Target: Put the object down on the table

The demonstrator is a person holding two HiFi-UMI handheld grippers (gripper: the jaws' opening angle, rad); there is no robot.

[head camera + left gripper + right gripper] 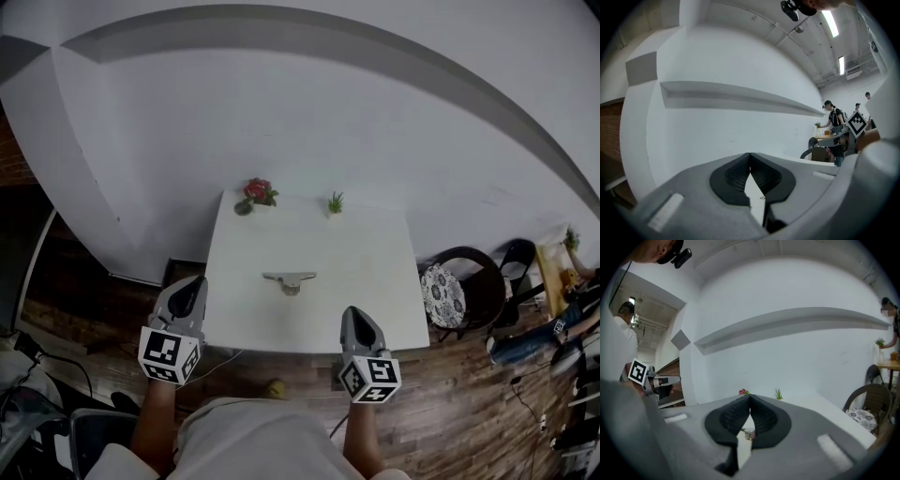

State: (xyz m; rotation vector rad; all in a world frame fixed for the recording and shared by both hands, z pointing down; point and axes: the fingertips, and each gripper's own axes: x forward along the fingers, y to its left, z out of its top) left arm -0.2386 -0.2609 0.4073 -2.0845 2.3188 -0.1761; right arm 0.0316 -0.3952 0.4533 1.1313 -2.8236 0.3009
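A small grey metal object (289, 280) lies flat near the middle of the white table (366, 272). My left gripper (193, 283) hangs off the table's left edge, shut and holding nothing; in the left gripper view its pads (740, 174) meet in front of the white wall. My right gripper (350, 313) is at the table's front edge, also shut and empty. In the right gripper view a bit of the metal object (748, 433) shows through the gap below the closed pads (761, 416). Both grippers are well apart from the object.
A red flower (257, 193) and a small green plant (335, 202) stand at the table's far edge against the white wall. A chair with a patterned cushion (443, 295) sits right of the table, with another black chair (517, 259) beyond it. The floor is wood.
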